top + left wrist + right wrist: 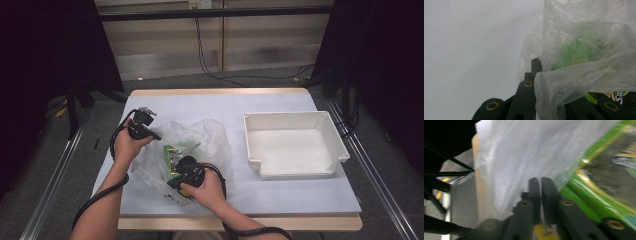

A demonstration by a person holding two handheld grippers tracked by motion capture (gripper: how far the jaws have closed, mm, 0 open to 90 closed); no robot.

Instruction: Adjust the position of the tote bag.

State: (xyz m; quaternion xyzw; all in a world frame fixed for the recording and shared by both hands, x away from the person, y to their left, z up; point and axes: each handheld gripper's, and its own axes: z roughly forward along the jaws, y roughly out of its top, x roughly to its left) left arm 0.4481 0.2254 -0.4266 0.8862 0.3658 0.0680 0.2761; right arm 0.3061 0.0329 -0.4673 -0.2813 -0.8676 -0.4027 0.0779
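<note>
1. In the high view, a clear plastic bag (200, 145) is lying crumpled on the left half of the pale table (280, 195), slightly left of the frame's centre.
2. A green snack packet (173, 155) is showing through the film at the middle of the bag.
3. The left gripper (155, 136) is sitting at the bag's upper left edge, with the person's left hand (125, 146) wrapped around its body and its tip pointing toward the right of the frame.
4. In the left gripper view, plastic film (574, 75) is draping over the right jaw and falling between the two jaws, so this tool is spread apart with only the left jaw tip standing clear at the frame's centre.
5. The right gripper (176, 177) is resting on the bag's lower part, just below the packet, held by the right hand (207, 192) coming in from the bottom of the frame.
6. In the right gripper view, its jaws are pressing together at the frame's lower centre, pinching the edge of the bag film (524, 157), with the green packet (594, 195) lying just right of them.
7. A white tray (255, 145) is sitting on the right half of the table, well apart from the bag.
</note>
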